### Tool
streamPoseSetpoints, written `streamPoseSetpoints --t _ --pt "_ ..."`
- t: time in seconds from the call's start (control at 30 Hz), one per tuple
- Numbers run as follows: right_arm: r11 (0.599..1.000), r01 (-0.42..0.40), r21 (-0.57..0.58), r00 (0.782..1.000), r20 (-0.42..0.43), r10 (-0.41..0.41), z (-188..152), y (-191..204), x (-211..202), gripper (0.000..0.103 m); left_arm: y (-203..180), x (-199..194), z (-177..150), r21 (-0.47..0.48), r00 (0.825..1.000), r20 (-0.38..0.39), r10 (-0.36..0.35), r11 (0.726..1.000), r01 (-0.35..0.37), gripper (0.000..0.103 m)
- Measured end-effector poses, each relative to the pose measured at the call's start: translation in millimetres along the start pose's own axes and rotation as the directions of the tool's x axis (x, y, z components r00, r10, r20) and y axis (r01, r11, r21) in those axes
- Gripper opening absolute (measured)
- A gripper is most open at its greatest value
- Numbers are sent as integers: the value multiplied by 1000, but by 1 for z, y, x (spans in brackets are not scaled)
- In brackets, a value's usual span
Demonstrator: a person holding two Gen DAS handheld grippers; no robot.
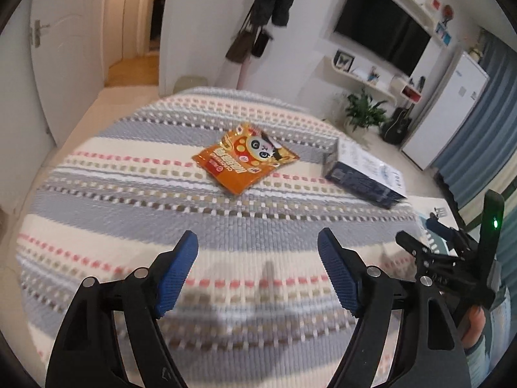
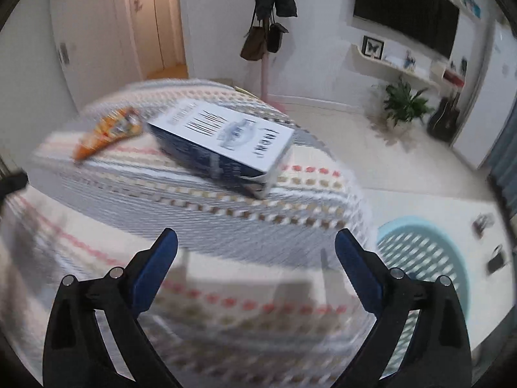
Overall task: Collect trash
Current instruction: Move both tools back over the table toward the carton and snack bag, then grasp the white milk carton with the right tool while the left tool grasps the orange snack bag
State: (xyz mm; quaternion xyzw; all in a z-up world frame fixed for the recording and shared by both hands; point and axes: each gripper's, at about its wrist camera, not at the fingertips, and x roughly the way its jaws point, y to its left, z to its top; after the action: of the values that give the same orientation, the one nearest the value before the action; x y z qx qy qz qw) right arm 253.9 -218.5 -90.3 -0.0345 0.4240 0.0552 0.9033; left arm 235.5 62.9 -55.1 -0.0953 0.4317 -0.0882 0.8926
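Note:
An orange snack bag [image 1: 244, 158] with a panda print lies flat on the striped bedspread [image 1: 129, 200]. A white and dark blue box [image 1: 365, 174] lies to its right near the bed's edge. My left gripper [image 1: 258, 258] is open and empty, above the bedspread, short of the bag. In the right wrist view the box [image 2: 226, 142] lies ahead and the bag [image 2: 110, 131] is at its left. My right gripper [image 2: 257, 258] is open and empty, above the bedspread [image 2: 97, 194]. It also shows in the left wrist view [image 1: 442, 236] at the right.
A light blue perforated basket [image 2: 426, 258] stands on the floor beside the bed's right edge. A potted plant [image 1: 363, 113], a guitar [image 1: 399, 123], a white cabinet [image 1: 452, 110], a wall TV [image 1: 384, 29] and a coat stand [image 1: 255, 32] are beyond the bed.

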Motion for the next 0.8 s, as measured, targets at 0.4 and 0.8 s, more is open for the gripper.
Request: streamPoseSetpoints --t 0.4,0.8 --pt "970 -126 -206 992 -4 128 47 -9 42 95 9 68 36 -26 995 1 97 995 -97 75" --pt "885 -247 -395 969 -96 227 82 37 79 95 19 60 36 -60 999 36 -17 998 19 81"
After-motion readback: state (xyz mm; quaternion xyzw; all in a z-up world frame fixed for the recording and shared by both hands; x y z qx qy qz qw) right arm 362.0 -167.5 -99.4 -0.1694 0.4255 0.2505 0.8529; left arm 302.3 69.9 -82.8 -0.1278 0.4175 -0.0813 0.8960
